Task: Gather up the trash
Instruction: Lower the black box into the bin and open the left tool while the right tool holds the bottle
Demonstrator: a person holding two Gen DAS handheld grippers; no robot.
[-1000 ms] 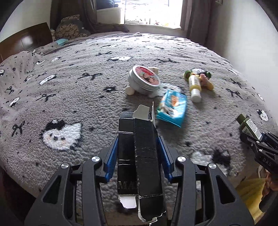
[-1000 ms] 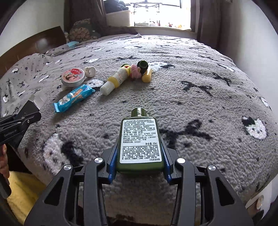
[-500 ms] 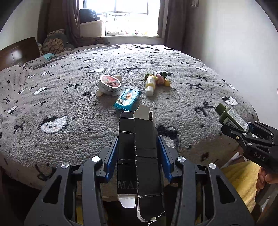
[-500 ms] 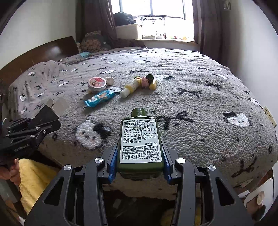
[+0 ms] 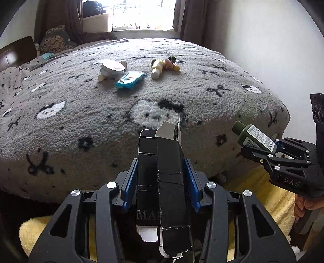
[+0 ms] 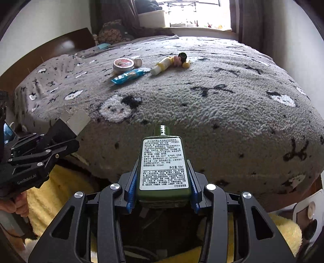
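My left gripper (image 5: 161, 161) is shut on a torn black cardboard box (image 5: 162, 172), held off the foot of the bed; it also shows in the right wrist view (image 6: 60, 139). My right gripper (image 6: 162, 172) is shut on a small dark green bottle (image 6: 163, 161) with a white label, also seen in the left wrist view (image 5: 254, 137). On the grey blanket (image 5: 81, 105) lie a blue wrapper (image 5: 130, 80), a round tin (image 5: 112, 69), a cream tube (image 5: 157, 68) and small toys (image 5: 171, 62).
A yellow fluffy rug (image 6: 56, 194) covers the floor below both grippers. A white device (image 6: 305, 214) stands at the right. A white wall (image 5: 273, 40) runs along the bed's right side. A window (image 5: 141, 14) and headboard (image 6: 50, 48) lie beyond.
Both grippers have pulled back from the bed and dropped lower, past its foot edge, each still holding its item. The things on the blanket have not moved.
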